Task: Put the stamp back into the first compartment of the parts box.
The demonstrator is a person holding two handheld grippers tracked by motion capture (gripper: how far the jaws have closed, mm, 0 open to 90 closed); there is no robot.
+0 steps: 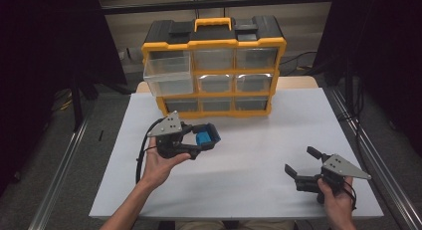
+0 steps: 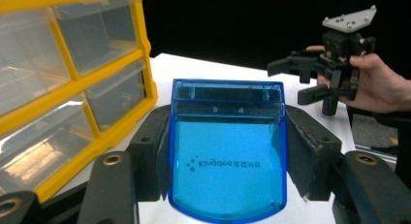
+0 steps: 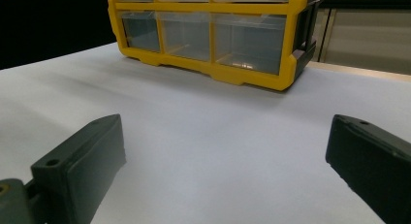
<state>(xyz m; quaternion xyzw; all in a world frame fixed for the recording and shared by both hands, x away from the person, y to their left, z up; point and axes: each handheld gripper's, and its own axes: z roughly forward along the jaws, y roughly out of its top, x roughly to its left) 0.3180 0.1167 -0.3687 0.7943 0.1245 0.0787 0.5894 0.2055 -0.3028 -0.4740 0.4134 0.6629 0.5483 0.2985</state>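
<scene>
Yellow organizer (image 1: pixel 214 65) sits at the table's (image 1: pixel 259 150) far edge up top, one drawer (image 1: pixel 168 73) pulled out; left gripper (image 1: pixel 204 139) pinches the blue box (image 1: pixel 202 138) just before it; left gripper view: box (image 2: pixel 228 156) clamped between both jaws; right gripper view: right gripper (image 3: pixel 225 170) spread wide over bare table.

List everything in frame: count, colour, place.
drawer cabinet: 1, yellow and black frame, nine clear drawers, far side of table
pulled-out drawer: 1, clear, cabinet's upper left
table: 1, white top
blue box: 1, translucent blue, clamped between the left gripper's jaws
left gripper: 1, black with grey plate, left of centre, shut on the blue box
right gripper: 1, black with grey plate, near right, jaws open, nothing between them
hands: 2, left hand, right hand
</scene>
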